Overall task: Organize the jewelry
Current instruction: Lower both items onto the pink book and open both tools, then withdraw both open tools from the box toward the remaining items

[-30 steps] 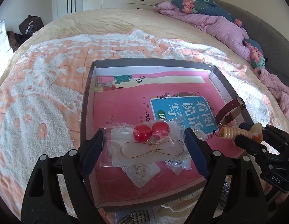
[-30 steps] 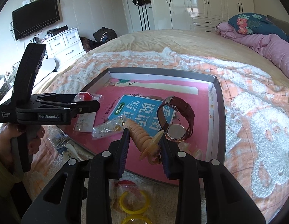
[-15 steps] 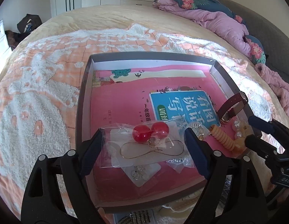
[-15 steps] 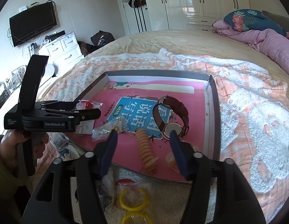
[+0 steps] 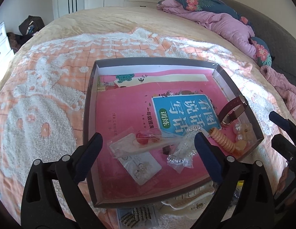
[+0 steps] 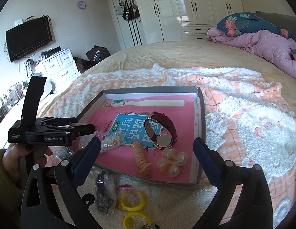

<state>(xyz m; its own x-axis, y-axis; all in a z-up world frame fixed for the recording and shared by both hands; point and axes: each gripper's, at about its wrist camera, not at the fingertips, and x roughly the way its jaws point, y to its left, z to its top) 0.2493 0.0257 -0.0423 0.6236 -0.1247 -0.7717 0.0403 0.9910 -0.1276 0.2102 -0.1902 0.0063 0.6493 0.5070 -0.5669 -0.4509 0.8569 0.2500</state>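
Hovering over the near edge of the tray (image 5: 90, 114), both tongs stand wide apart and hold nothing: the left gripper (image 5: 148, 143) gapes above the red-bead earring packet (image 5: 146, 140), and the right gripper (image 6: 147, 148) gapes above the near right corner. Nearest of all, off the tray on the fuzzy blanket (image 6: 243, 126), yellow rings (image 6: 133, 200) in a clear bag and a dark beaded piece (image 6: 104, 196) wait to be sorted; they lie under the gripper bodies, so a careless drop of either tool could press them into the pile or drag a bag along. Just inside the tray, the earring packet leans tilted across a second carded packet (image 5: 143, 167) and touches a crumpled clear bag (image 5: 183, 150), and that stack looks slippery, so I judge a pinch on one film could lift or flick its neighbours. Over on the right, the ridged orange clip (image 6: 141, 157) lies beside the pearl claw clip (image 6: 171, 163), close to the tray wall, and a nudge there could knock them out. Farther in, the brown-strap watch (image 6: 161, 131) stands on its band atop the blue book cover (image 5: 184, 112); a bump could tip it. Sitting on soft bedding, the tray itself may tilt under any downward push.
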